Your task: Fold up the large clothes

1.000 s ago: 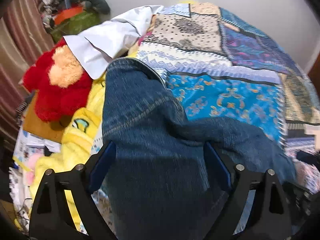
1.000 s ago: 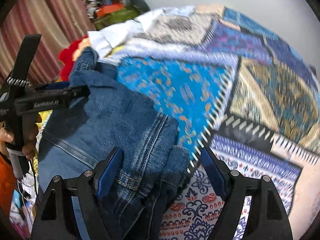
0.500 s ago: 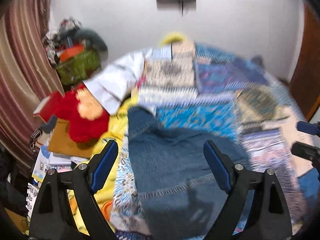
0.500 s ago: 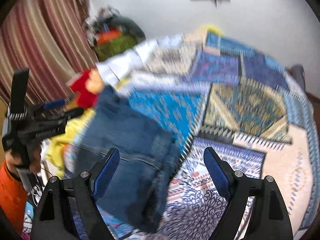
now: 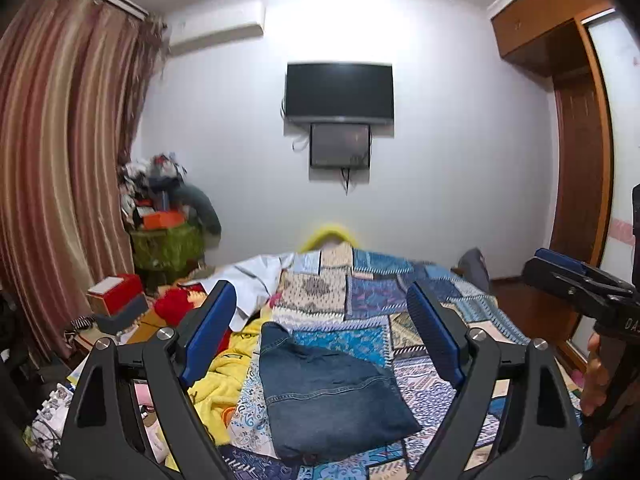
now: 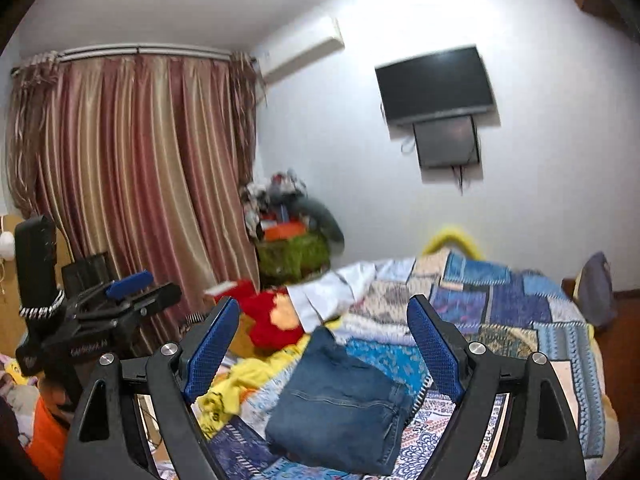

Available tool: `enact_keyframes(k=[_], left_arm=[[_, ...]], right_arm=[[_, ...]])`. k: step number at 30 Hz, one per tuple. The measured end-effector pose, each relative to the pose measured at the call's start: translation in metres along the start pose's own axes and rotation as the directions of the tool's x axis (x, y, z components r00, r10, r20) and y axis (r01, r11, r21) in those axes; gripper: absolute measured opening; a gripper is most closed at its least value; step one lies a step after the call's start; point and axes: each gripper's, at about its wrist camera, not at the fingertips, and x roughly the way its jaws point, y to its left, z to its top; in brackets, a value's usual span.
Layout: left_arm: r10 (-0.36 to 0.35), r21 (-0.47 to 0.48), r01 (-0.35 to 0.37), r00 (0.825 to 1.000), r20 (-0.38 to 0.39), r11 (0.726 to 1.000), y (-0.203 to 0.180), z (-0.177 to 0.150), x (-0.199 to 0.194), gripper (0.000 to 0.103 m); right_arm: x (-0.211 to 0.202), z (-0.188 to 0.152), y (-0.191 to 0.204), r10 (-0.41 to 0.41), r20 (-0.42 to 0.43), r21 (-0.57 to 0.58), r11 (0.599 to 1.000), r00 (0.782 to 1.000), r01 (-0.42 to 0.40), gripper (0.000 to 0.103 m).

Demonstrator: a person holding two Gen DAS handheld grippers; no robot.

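Observation:
A pair of blue jeans [image 5: 328, 392] lies folded into a compact rectangle on the patchwork bedspread [image 5: 372, 300]; it also shows in the right wrist view [image 6: 344, 396]. My left gripper [image 5: 320, 336] is open and empty, raised well above and behind the jeans. My right gripper [image 6: 324, 344] is open and empty too, held high over the bed. Each gripper shows at the edge of the other's view: the right one [image 5: 580, 284] and the left one [image 6: 132, 292].
A white shirt [image 5: 260, 280], a red plush toy [image 6: 272, 320] and a yellow garment [image 5: 224, 380] lie along the bed's left side. A cluttered green basket [image 5: 168, 240] stands by the striped curtain [image 5: 60, 168]. A television [image 5: 340, 92] hangs on the wall; a wooden wardrobe [image 5: 580, 160] stands right.
Both grippers have pulled up and back from the jeans, which lay between their jaws a second ago. The jeans now lie folded on the bed, untouched.

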Motion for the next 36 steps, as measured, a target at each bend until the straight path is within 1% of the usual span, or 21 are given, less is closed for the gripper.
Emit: enact_keyframes(k=[2, 5, 6, 7, 9, 12, 14, 16, 20, 36], left_arm=[[0.005, -0.008, -0.005, 1.000, 0.018, 1.000, -0.005, -0.006, -0.014, 0.088], [0.020, -0.020, -0.019, 0.999, 0.026, 1.000, -0.010, -0.018, -0.028, 0.089], [0.030, -0.019, -0.030, 0.999, 0.022, 0.999, -0.011, -0.023, -0.031, 0.094], [0.039, -0.019, -0.039, 0.999, 0.018, 0.999, -0.012, -0.026, -0.032, 0.098], [0.059, -0.020, -0.059, 0.998, 0.006, 0.998, -0.012, -0.035, -0.031, 0.099], [0.061, -0.019, -0.061, 0.998, -0.021, 0.998, -0.013, -0.043, -0.028, 0.101], [0.058, -0.027, -0.059, 0.998, -0.034, 0.998, -0.012, -0.047, -0.029, 0.101], [0.049, -0.042, -0.051, 0.998, -0.040, 0.998, -0.011, -0.049, -0.028, 0.101], [0.053, -0.050, -0.055, 0.998, -0.045, 0.997, -0.011, -0.049, -0.025, 0.102], [0.047, -0.065, -0.051, 0.997, -0.058, 0.997, -0.005, -0.053, -0.026, 0.102]], right_arm=[[-0.015, -0.006, 0.009, -0.015, 0.013, -0.003, 1.000, 1.000, 0.015, 0.085], [-0.034, -0.018, 0.022, -0.063, 0.023, -0.015, 0.998, 0.998, 0.063, 0.085], [-0.039, -0.023, 0.026, -0.084, 0.023, -0.022, 0.996, 0.996, 0.084, 0.087], [-0.043, -0.026, 0.029, -0.098, 0.019, -0.029, 0.995, 0.995, 0.098, 0.092], [-0.052, -0.033, 0.035, -0.117, 0.013, -0.047, 0.992, 0.993, 0.117, 0.097], [-0.056, -0.039, 0.037, -0.148, 0.007, -0.048, 0.988, 0.989, 0.149, 0.103], [-0.057, -0.044, 0.035, -0.160, -0.003, -0.036, 0.987, 0.987, 0.159, 0.103], [-0.051, -0.049, 0.032, -0.174, -0.034, -0.024, 0.985, 0.984, 0.173, 0.103], [-0.044, -0.055, 0.025, -0.176, -0.072, -0.008, 0.984, 0.982, 0.176, 0.103], [-0.040, -0.057, 0.026, -0.178, -0.076, -0.023, 0.984, 0.981, 0.176, 0.103]])
